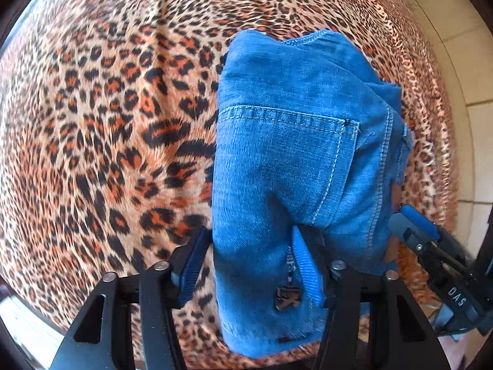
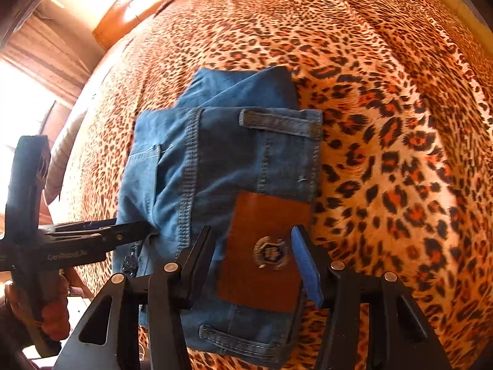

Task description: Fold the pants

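- The blue jeans (image 1: 295,166) lie folded in a thick bundle on a bed with a leopard-print cover (image 1: 107,123).
- The left gripper (image 1: 255,265) points down at the near end of the bundle. Its jaws are spread, with denim between them. The right blue pad (image 1: 306,268) lies on the cloth. I cannot tell if the left pad touches it, so I see no sure pinch.
- The right gripper (image 2: 252,262) sits over the waistband end, above the brown leather patch (image 2: 265,249). Its jaws are spread too, and I cannot tell if the pads press the cloth.
- In the left wrist view, the right gripper's black finger with a blue pad reaches in at the right side of the jeans.
- In the right wrist view, the left gripper (image 2: 123,231) comes in from the left and touches the side of the bundle. A hand (image 2: 52,308) holds its handle.
- A back pocket (image 1: 286,166) faces up. Belt loops (image 2: 277,121) show at the waistband.
- The cover is bare all around the jeans, with lots of room on the far side.
- The bed's edge is close on the right in the left wrist view, with a pale tiled floor (image 1: 474,77) past it.
- Wooden furniture (image 2: 132,9) and a bright window (image 2: 18,98) stand beyond the bed.
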`<state>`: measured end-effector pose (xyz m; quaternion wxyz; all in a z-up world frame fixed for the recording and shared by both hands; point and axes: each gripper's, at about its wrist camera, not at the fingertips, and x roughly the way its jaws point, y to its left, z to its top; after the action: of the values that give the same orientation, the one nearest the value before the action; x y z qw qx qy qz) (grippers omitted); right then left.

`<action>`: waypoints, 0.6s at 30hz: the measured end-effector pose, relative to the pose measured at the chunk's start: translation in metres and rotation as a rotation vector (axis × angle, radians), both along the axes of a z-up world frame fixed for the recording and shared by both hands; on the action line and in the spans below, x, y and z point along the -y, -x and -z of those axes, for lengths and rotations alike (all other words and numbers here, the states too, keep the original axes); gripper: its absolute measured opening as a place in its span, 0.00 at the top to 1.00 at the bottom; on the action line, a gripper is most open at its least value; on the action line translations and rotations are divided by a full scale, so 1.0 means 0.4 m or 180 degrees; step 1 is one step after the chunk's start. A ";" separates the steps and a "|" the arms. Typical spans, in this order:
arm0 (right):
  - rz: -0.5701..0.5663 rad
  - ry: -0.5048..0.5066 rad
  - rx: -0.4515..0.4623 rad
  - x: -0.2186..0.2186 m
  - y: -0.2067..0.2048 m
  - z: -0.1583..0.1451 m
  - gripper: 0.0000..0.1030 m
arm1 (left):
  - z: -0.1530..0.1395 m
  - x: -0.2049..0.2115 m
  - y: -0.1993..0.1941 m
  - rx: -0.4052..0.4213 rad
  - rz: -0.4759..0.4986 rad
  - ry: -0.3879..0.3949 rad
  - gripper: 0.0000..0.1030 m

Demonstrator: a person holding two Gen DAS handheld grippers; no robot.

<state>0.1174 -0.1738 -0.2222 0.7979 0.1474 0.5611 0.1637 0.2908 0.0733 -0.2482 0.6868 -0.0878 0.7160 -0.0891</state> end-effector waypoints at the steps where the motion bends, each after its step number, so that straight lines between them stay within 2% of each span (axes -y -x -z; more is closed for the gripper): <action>1: 0.0053 -0.0122 -0.0021 0.016 0.001 -0.009 0.48 | -0.006 -0.024 0.000 -0.0006 -0.0007 0.0058 0.49; 2: 0.0119 -0.0315 -0.0035 0.039 0.007 -0.015 0.47 | -0.021 -0.037 0.005 0.0022 -0.0005 0.0108 0.48; 5: 0.0261 -0.0573 -0.0169 0.092 0.046 -0.002 0.32 | -0.060 -0.092 0.023 0.0071 -0.0013 0.0129 0.45; 7: 0.0273 -0.0621 -0.0277 0.107 0.078 0.022 0.32 | -0.058 -0.109 0.041 0.0007 -0.0029 0.0155 0.41; 10: 0.0208 -0.0693 -0.0336 0.092 0.118 0.052 0.32 | -0.040 -0.102 0.101 -0.0135 0.0023 0.0162 0.41; 11: 0.0209 -0.0686 -0.0310 0.087 0.131 0.055 0.32 | -0.037 -0.105 0.120 -0.0138 0.0055 0.0158 0.41; 12: 0.0260 -0.0691 -0.0151 0.080 0.144 0.062 0.32 | -0.025 -0.101 0.137 -0.0102 0.0089 0.0100 0.39; 13: 0.0223 -0.0626 -0.0157 0.069 0.155 0.074 0.33 | -0.013 -0.098 0.146 -0.0033 0.0105 0.0064 0.36; 16: 0.0072 -0.0385 0.0017 0.049 0.185 0.080 0.34 | -0.011 -0.106 0.155 0.0079 0.0082 0.0064 0.35; 18: 0.0012 -0.0312 0.0027 0.045 0.200 0.070 0.34 | -0.022 -0.098 0.153 0.0102 0.0152 0.0004 0.36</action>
<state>0.0372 -0.1917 -0.2503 0.7924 0.1866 0.5487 0.1902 0.2296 0.1127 -0.2394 0.6958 -0.0697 0.7067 -0.1074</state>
